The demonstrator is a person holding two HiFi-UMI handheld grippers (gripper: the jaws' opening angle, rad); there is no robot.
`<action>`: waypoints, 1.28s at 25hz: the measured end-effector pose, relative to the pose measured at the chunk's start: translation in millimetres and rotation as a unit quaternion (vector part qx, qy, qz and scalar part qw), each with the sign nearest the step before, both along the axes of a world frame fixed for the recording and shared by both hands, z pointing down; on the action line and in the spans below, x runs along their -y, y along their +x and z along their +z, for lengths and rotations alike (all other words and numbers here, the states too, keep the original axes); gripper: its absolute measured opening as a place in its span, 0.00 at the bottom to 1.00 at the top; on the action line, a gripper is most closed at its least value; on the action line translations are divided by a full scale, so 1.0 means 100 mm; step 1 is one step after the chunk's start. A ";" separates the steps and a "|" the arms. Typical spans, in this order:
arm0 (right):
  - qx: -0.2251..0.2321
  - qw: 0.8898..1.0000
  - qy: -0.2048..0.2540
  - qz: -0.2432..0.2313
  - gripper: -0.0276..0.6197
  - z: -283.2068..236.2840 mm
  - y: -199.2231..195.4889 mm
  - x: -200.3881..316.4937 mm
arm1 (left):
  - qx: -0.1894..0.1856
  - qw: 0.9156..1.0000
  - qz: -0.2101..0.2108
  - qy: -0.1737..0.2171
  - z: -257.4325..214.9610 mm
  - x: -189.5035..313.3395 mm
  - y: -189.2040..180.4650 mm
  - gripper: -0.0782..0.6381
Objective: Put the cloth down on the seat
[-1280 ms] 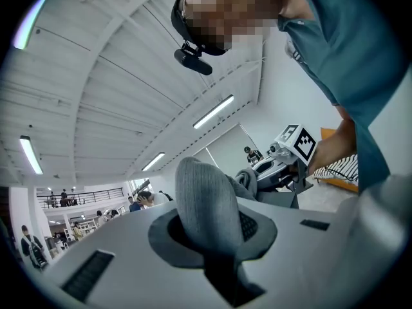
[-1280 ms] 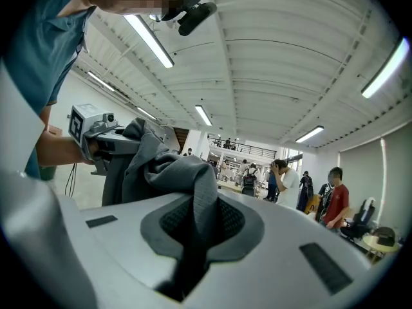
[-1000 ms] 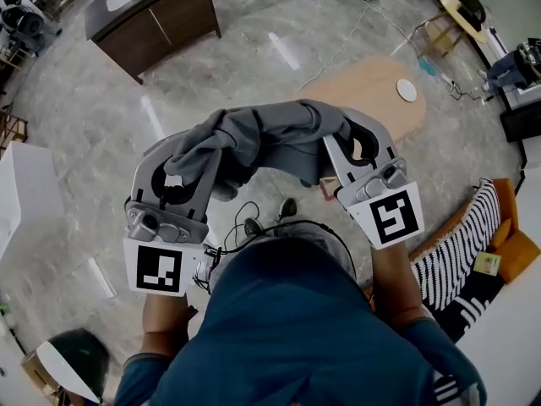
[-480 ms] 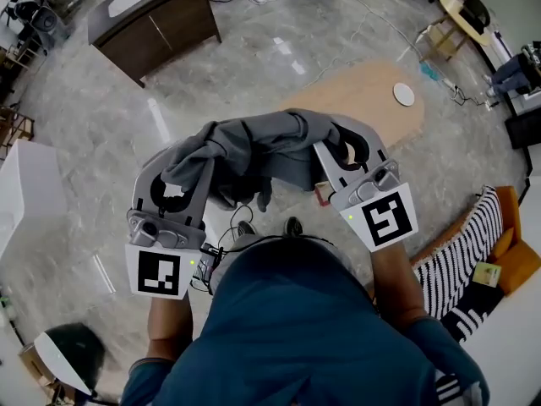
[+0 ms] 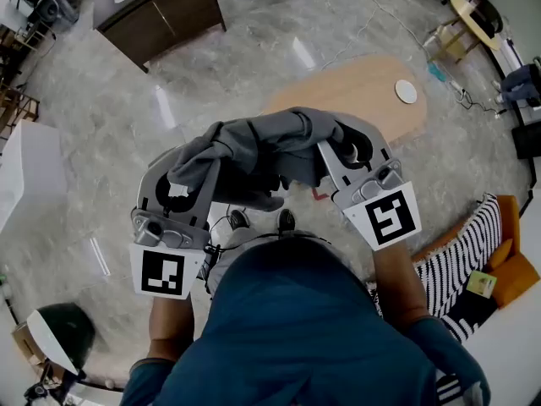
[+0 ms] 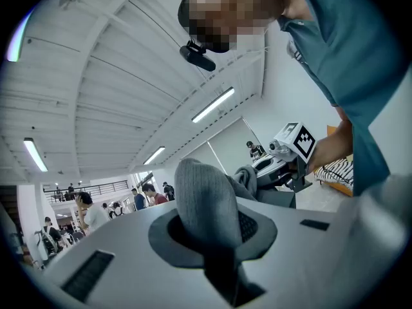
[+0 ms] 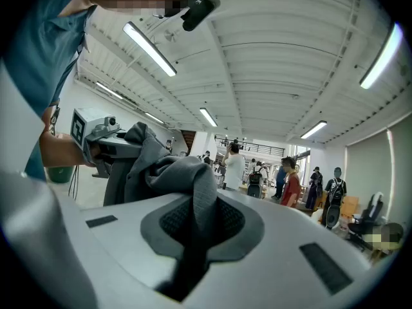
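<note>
The grey cloth (image 5: 254, 146) hangs in the air at the centre of the head view, bunched between the two tools and well clear of any seat. The left gripper (image 5: 190, 172) has its jaws pressed together on a fold of the cloth, and the left gripper view shows that fold rising out of the narrow slot. The right gripper (image 5: 338, 146) pinches the other end in the same way. Both grips look like thin pinches on the fabric's edge.

The likeliest trouble is a slip. If the two hands drift apart, the fabric is pulled taut and a small pinch can slide out, dropping that end onto the marble floor (image 5: 101, 142).

Loose folds sag in the middle, above the person's shoes (image 5: 239, 219) and the black cable (image 5: 221, 227) there. A low carry could snag them.

The only seat I can make out is the orange one (image 5: 511, 265) at the lower right edge, partly covered by a striped fabric (image 5: 456, 256). It lies out to the side beyond the right arm, so a hurried swing could land the cloth short or drag the stripes. The wooden table (image 5: 355, 91) ahead is a tempting wrong target.
</note>
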State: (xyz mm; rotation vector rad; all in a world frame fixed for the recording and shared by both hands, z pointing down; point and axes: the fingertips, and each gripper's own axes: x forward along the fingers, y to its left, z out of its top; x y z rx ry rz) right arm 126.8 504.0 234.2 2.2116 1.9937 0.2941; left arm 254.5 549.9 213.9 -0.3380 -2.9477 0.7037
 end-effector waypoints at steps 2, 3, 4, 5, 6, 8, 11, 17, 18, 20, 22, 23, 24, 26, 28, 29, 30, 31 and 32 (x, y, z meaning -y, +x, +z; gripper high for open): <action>0.001 1.000 0.002 -0.003 0.10 0.02 0.01 0.00 | 0.001 1.000 -0.001 0.000 -0.01 0.02 0.01 0.19; 0.000 1.000 0.000 -0.002 0.10 0.01 0.02 0.02 | 0.000 1.000 0.000 0.000 0.00 0.05 0.03 0.19; 0.000 1.000 -0.003 -0.001 0.10 0.00 0.06 0.05 | -0.002 1.000 0.002 0.001 0.00 0.10 0.07 0.19; 0.000 1.000 -0.005 0.001 0.10 -0.01 0.12 0.10 | -0.004 1.000 0.006 0.001 0.00 0.15 0.12 0.19; 0.001 1.000 -0.005 0.003 0.10 -0.03 0.17 0.15 | -0.004 1.000 0.011 0.001 -0.01 0.20 0.17 0.19; 0.005 1.000 0.003 0.010 0.10 -0.04 0.22 0.24 | 0.001 1.000 0.022 0.000 -0.05 0.27 0.21 0.19; -0.003 0.999 0.015 0.029 0.10 0.02 0.26 0.39 | 0.005 0.999 0.039 0.006 0.00 0.40 0.23 0.19; 0.009 0.999 0.018 0.038 0.10 0.06 0.62 0.34 | -0.001 0.998 0.049 0.040 0.21 0.36 0.61 0.19; 0.007 0.999 0.020 0.042 0.10 0.07 0.65 0.35 | -0.002 0.998 0.052 0.041 0.22 0.35 0.64 0.19; 0.006 0.998 0.024 0.051 0.10 0.08 0.71 0.36 | 0.003 0.997 0.059 0.044 0.18 0.34 0.70 0.19; 0.008 0.998 0.026 0.061 0.10 0.06 0.75 0.41 | 0.010 0.997 0.068 0.046 0.16 0.36 0.74 0.19; 0.010 0.997 0.027 0.067 0.10 0.06 0.77 0.46 | 0.012 0.996 0.073 0.046 0.16 0.40 0.75 0.19; 0.012 0.997 0.028 0.073 0.10 0.06 0.77 0.52 | 0.013 0.996 0.079 0.046 0.16 0.45 0.75 0.19; 0.017 0.996 0.030 0.085 0.10 0.06 0.75 0.67 | 0.018 0.995 0.094 0.042 0.15 0.57 0.72 0.19; 0.017 0.995 0.027 0.092 0.10 0.05 0.72 0.80 | 0.018 0.994 0.102 0.040 0.15 0.68 0.68 0.19; 0.018 0.995 0.025 0.094 0.10 0.05 0.71 0.85 | 0.017 0.994 0.102 0.041 0.16 0.72 0.67 0.19; 0.018 0.995 0.022 0.093 0.10 0.04 0.71 0.89 | 0.015 0.994 0.101 0.043 0.17 0.75 0.66 0.19; 0.018 0.995 0.020 0.092 0.10 0.03 0.69 0.92 | 0.014 0.994 0.100 0.042 0.16 0.79 0.65 0.19; 0.017 0.996 0.017 0.091 0.10 0.02 0.67 0.96 | 0.013 0.994 0.099 0.040 0.15 0.82 0.62 0.19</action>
